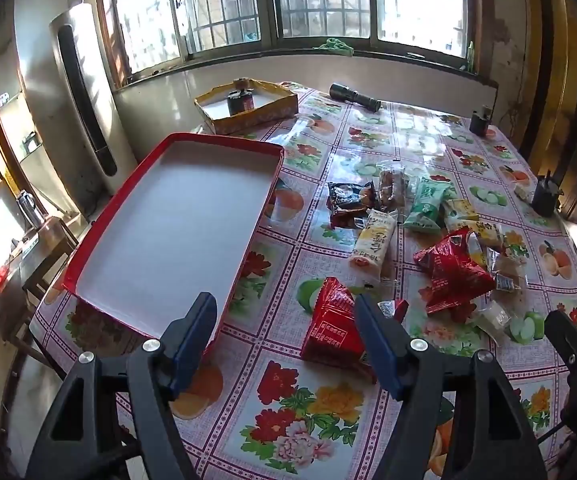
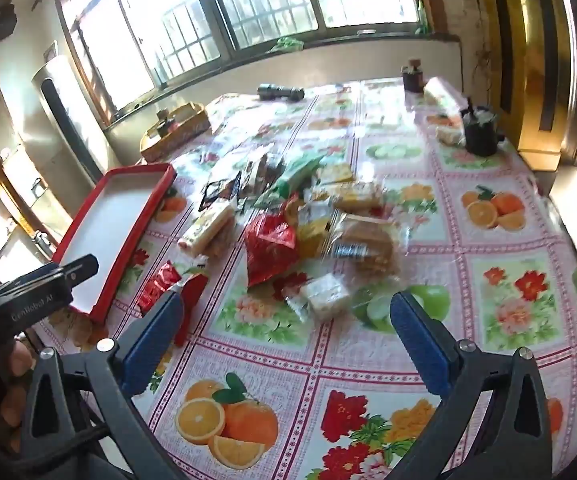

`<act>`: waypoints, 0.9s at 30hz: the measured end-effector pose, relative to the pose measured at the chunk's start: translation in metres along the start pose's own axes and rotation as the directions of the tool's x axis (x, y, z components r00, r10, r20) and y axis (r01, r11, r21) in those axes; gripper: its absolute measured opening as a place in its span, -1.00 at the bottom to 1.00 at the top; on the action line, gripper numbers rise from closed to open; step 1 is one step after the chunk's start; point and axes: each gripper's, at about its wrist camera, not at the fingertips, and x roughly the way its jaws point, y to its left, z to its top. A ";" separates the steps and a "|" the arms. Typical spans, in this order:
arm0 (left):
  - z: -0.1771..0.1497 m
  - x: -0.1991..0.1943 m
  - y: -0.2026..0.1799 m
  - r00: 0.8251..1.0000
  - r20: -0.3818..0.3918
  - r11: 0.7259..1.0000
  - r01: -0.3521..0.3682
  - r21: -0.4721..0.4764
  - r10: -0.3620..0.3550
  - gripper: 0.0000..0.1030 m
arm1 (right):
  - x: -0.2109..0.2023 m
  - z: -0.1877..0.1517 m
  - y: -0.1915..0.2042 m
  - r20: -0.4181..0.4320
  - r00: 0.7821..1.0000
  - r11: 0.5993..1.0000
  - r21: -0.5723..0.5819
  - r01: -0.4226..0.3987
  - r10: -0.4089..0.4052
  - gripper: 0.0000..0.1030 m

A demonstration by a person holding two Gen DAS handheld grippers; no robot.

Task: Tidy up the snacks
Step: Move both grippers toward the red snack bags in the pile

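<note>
Snack packets [image 1: 424, 240] lie heaped mid-table on our floral plastic tablecloth [image 1: 288, 408]; nearest, our left gripper [image 1: 284, 332] and right gripper [image 2: 288, 328] hover spread, holding nothing; a red triangular packet [image 1: 334, 326] lies just beyond; left, a shallow red-rimmed white tray [image 1: 176, 220]; far, a black torch [image 1: 354, 97].

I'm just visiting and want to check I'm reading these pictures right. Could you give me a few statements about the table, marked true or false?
1. The red tray holds several snacks. False: nothing lies in it.
2. Both grippers, left and right, are open and hold nothing. True.
3. The snacks lie loose on the tablecloth. True.
4. The flashlight lies inside the yellow box. False: it lies on the tablecloth beside the box.
</note>
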 end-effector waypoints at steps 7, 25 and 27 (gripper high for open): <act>-0.011 0.001 -0.008 1.000 0.006 0.999 -0.026 0.037 0.026 0.39 | -0.003 0.014 0.006 0.083 0.975 0.976 -0.051 0.210 -0.205 1.00; -0.023 0.022 -0.022 0.998 -0.064 0.995 -0.008 0.099 0.015 0.43 | 0.019 0.010 0.005 0.012 0.952 0.950 -0.068 0.305 -0.305 1.00; -0.023 0.024 -0.022 0.998 -0.065 0.994 -0.013 0.106 0.020 0.44 | 0.021 0.010 0.004 0.008 0.951 0.949 -0.071 0.308 -0.308 1.00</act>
